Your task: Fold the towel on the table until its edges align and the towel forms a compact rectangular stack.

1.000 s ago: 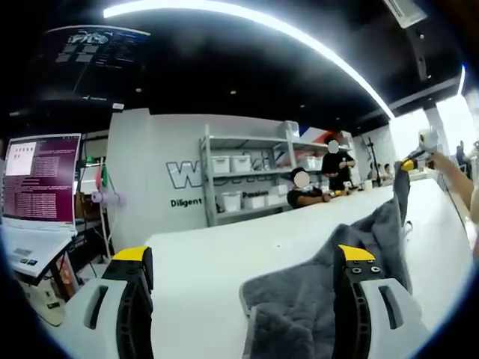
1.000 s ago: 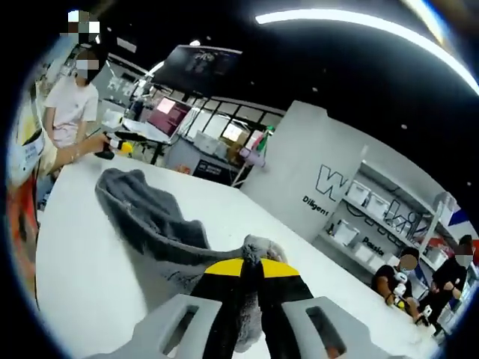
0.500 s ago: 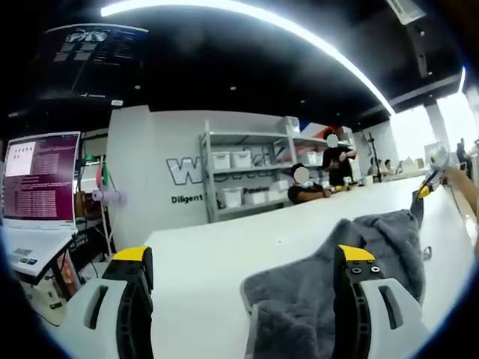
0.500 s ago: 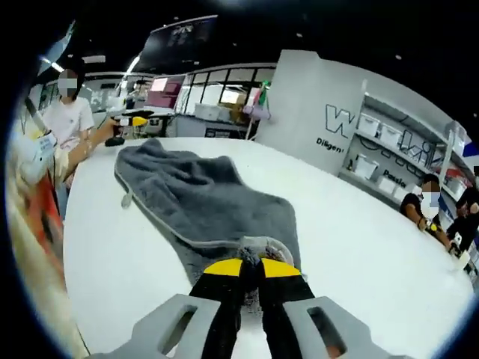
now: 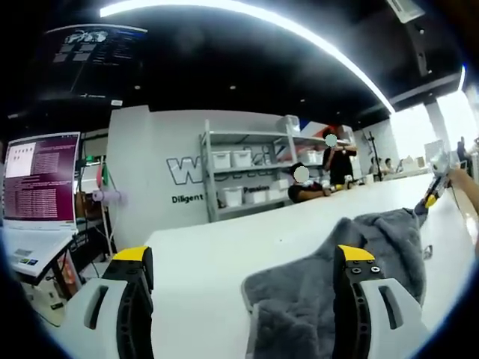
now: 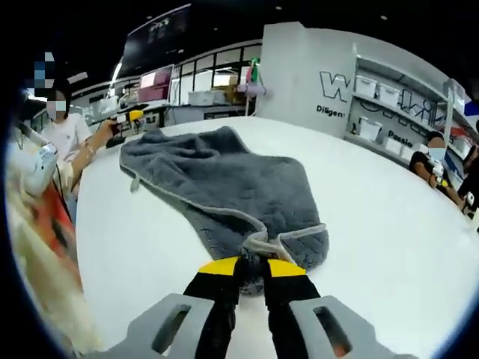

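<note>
Where our right gripper [image 6: 251, 263] pinches a corner of the towel [image 6: 224, 176], the grey cloth spreads away over the table [image 6: 374, 224]. Our left gripper [image 5: 243, 258] hangs wide open, the towel [image 5: 329, 280] behind its right jaw. Shelves [image 5: 247, 176] stand beyond.

Light comes chiefly from a long ceiling strip light [image 5: 247, 15] that bows into an arc above the white table [image 5: 217, 254] in the left gripper view, a mark of strong fisheye bending. The ceiling around it stays dark. To the right of the table, windows [image 5: 456, 123] blow out to white. The table itself reads bright and evenly lit, with soft, faint shadows. In the right gripper view, shelving [image 6: 389, 105] beyond the table curves and softens toward the frame's edge.
</note>
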Tool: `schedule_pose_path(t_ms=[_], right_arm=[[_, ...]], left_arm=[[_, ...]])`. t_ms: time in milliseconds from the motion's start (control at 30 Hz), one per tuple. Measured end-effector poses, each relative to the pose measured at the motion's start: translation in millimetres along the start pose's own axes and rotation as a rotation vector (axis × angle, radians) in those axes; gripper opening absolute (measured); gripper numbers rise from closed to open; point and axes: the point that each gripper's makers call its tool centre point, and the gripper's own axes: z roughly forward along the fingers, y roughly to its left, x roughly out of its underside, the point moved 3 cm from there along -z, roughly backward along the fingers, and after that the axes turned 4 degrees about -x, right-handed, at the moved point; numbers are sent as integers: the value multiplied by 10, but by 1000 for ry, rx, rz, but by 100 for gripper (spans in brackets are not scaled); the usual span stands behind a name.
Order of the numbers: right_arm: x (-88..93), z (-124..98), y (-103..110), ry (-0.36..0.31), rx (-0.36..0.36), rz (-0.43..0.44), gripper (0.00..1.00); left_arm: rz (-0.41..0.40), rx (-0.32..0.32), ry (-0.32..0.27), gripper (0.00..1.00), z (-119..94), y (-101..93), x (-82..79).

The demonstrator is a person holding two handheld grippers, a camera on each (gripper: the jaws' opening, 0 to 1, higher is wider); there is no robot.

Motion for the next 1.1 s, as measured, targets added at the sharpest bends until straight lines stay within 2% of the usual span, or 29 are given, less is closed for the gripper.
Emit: schedule_pose_path(t_ms=[133,233,367,567,700,767,933,1100], right_arm=[[98,-36,-1,56,16,41,34],[82,-81,3,60,42,27,44],[30,-180,-27,66,95,44,64],[-29,-255,-50,121,169,18,90],[-138,-310,-57,109,201,24,99],[-216,-355,-57,90,219,26,99],[-452,-486,-28,21,254,33,99],[-791,-524,37,-86,285,-19,99]], left_arm=[[3,0,8,99,3,-2,18],[2,-2,11,98,5,14,23],[1,-5,13,98,1,26,28],[-1,-7,14,98,-4,32,24],[-3,-7,16,98,-3,32,27],[-3,-7,15,99,1,38,25],[-8,-7,19,99,-2,23,34],[-6,-7,18,99,-2,10,36]])
